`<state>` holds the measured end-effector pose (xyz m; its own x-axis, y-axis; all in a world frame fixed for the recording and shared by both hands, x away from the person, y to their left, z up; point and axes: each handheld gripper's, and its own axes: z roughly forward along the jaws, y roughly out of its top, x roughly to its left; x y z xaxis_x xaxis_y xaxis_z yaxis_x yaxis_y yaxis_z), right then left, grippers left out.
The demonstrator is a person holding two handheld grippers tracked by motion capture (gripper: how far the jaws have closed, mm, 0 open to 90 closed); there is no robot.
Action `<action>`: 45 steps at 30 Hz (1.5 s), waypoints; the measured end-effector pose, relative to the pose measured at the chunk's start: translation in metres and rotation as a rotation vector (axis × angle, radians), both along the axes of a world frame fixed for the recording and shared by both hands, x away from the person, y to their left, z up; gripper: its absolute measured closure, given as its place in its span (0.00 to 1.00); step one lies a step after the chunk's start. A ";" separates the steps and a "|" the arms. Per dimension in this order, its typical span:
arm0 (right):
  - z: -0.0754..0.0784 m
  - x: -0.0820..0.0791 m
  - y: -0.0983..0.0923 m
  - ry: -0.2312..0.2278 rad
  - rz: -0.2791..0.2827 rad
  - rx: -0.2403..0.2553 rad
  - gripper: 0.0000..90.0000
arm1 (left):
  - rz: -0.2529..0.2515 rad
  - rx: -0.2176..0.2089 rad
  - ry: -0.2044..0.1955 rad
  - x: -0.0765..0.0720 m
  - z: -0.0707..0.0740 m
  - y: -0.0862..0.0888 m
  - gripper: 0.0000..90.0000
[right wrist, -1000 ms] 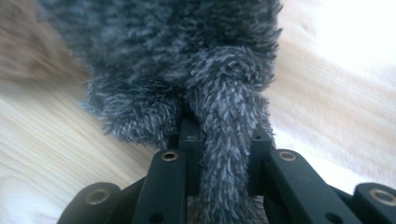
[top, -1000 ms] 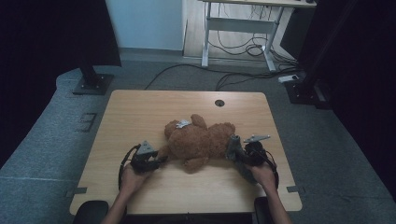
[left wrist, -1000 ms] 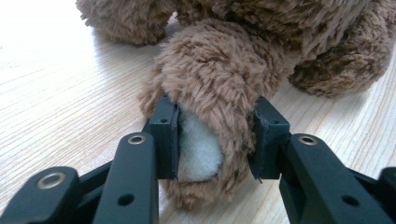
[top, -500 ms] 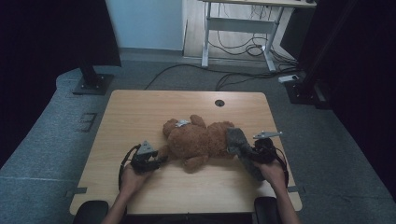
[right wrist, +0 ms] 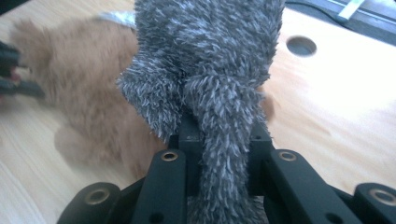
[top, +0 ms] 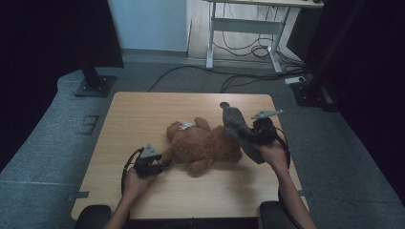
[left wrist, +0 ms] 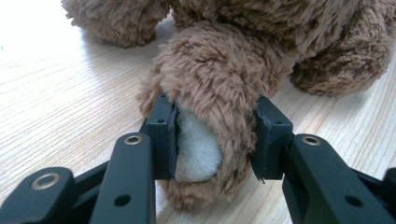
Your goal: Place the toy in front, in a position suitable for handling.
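Dim room, wooden worktop point(top: 143, 114). My left tongs point(top: 160, 165) clamped on brown bear point(top: 205, 145) paw, pinning bear flat mid-worktop. My right tongs point(top: 248, 133) pinched on grey plush point(top: 234, 121), held up off worktop just right of bear; likely pulling the two toys apart.

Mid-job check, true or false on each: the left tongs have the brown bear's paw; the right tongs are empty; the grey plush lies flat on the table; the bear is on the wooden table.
1. The left tongs clamp a paw of the brown bear. True.
2. The right tongs are empty. False: they grip the grey plush.
3. The grey plush lies flat on the table. False: it is held up.
4. The bear lies on the wooden table. True.
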<state>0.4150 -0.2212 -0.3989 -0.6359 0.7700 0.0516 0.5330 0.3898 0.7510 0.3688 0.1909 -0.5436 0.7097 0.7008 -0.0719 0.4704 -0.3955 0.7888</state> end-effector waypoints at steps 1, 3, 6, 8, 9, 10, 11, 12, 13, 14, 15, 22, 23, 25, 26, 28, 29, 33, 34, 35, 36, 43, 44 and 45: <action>0.002 0.005 0.005 0.001 0.006 0.000 0.83 | 0.000 -0.003 0.002 0.000 0.000 0.000 0.64; 0.005 0.014 0.016 0.001 0.016 -0.007 0.83 | 0.000 -0.006 0.004 0.000 0.000 0.000 0.64; 0.009 0.027 0.032 0.000 0.034 -0.025 0.83 | -0.001 -0.007 0.005 0.000 0.000 0.000 0.63; 0.009 0.035 0.041 0.003 0.044 -0.034 0.83 | -0.001 -0.006 0.004 0.000 0.000 0.000 0.63; 0.009 0.038 0.046 0.009 0.049 -0.041 0.83 | 0.000 -0.005 0.002 0.000 0.000 0.000 0.63; 0.007 0.041 0.050 0.015 0.052 -0.051 0.83 | -0.001 -0.003 0.002 0.000 0.000 0.000 0.63; 0.004 0.044 0.054 0.020 0.060 -0.060 0.83 | -0.001 -0.004 0.003 0.000 0.000 0.000 0.63; 0.000 0.046 0.058 0.033 0.065 -0.068 0.83 | -0.001 -0.004 0.003 0.000 0.000 0.000 0.63; -0.004 0.049 0.061 0.044 0.071 -0.079 0.83 | -0.001 -0.005 0.004 0.000 0.000 0.000 0.64; -0.009 0.051 0.064 0.052 0.075 -0.091 0.83 | -0.001 -0.005 0.004 0.000 0.000 0.000 0.64; -0.013 0.053 0.066 0.061 0.079 -0.100 0.83 | -0.002 -0.004 0.004 0.000 0.000 0.000 0.64; -0.025 0.068 0.062 0.092 0.052 -0.095 0.83 | -0.004 -0.007 0.007 0.000 0.000 0.001 0.65; -0.026 0.070 0.061 0.092 0.047 -0.097 0.83 | -0.005 -0.007 0.007 0.000 0.000 0.001 0.65; -0.029 0.075 0.057 0.098 0.031 -0.095 0.83 | -0.007 -0.008 0.008 0.000 0.000 0.001 0.66; -0.031 0.076 0.056 0.100 0.024 -0.095 0.83 | -0.008 -0.008 0.008 0.000 0.000 0.001 0.66; -0.034 0.080 0.053 0.101 0.012 -0.096 0.83 | -0.009 -0.010 0.009 0.000 0.000 0.001 0.66; -0.035 0.081 0.052 0.103 0.009 -0.093 0.83 | -0.009 -0.010 0.009 0.000 0.000 0.001 0.66; -0.041 0.087 0.044 0.111 -0.025 -0.098 0.83 | -0.011 -0.007 0.005 0.000 0.000 0.001 0.67; -0.042 0.089 0.042 0.114 -0.034 -0.101 0.83 | -0.012 -0.004 0.002 -0.001 0.000 0.001 0.67; -0.045 0.090 0.039 0.119 -0.045 -0.106 0.83 | -0.012 -0.004 0.001 -0.001 0.000 0.000 0.67; -0.047 0.091 0.037 0.121 -0.053 -0.110 0.83 | -0.013 -0.004 0.001 -0.001 0.000 0.000 0.67; -0.063 0.094 0.022 0.158 -0.091 -0.098 0.83 | -0.016 -0.019 0.011 0.000 0.000 0.002 0.67; -0.065 0.094 0.021 0.163 -0.092 -0.098 0.83 | -0.017 -0.020 0.012 0.000 0.000 0.002 0.67; -0.067 0.094 0.020 0.167 -0.095 -0.099 0.83 | -0.017 -0.020 0.012 0.000 0.000 0.002 0.67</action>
